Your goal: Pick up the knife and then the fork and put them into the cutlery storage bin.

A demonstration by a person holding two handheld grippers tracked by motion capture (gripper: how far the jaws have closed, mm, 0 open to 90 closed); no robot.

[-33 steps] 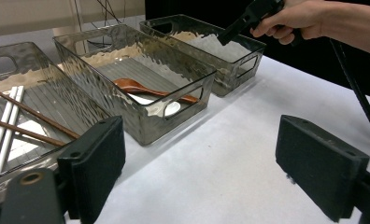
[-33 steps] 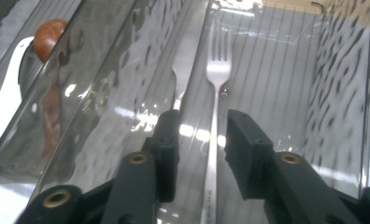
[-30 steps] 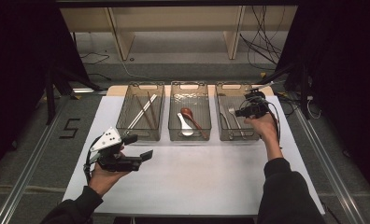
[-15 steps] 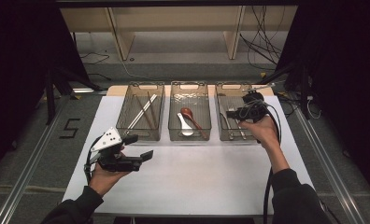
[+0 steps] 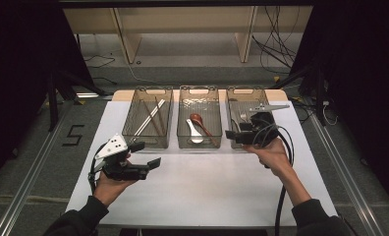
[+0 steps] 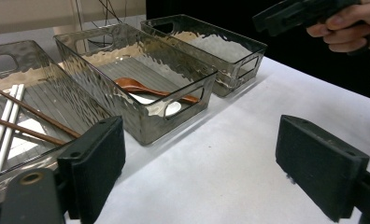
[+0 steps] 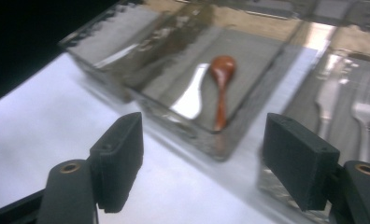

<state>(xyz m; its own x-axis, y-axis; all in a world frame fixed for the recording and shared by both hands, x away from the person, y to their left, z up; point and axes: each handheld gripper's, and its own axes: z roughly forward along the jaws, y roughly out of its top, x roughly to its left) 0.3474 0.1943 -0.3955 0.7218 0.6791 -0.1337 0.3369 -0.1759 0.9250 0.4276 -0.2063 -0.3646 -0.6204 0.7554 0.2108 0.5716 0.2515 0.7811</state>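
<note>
On the left, the left gripper (image 5: 146,154) is being held just above the white table (image 5: 207,187), in the same spot as in the earlier frames, with its jaws standing wide apart and nothing between them. A figure "5" (image 5: 73,135) is being shown on the floor to the left of the table.

Further right, three clear ribbed bins are standing side by side at the far edge of the table. In the left bin (image 5: 148,118) chopsticks (image 5: 150,117) are lying; in the middle bin (image 5: 198,118) a reddish-brown wooden spoon (image 7: 221,86) is lying across a white spoon (image 7: 191,98).

At the right, the right gripper (image 5: 236,134) is being drawn back from the far part of the right bin (image 5: 241,110), where it was a second ago, towards that bin's near end. Its jaws have just been opening and are now wide, with nothing gripped. Two metal forks (image 7: 346,102) are lying in the right bin, just beside the gripper's jaws.
</note>
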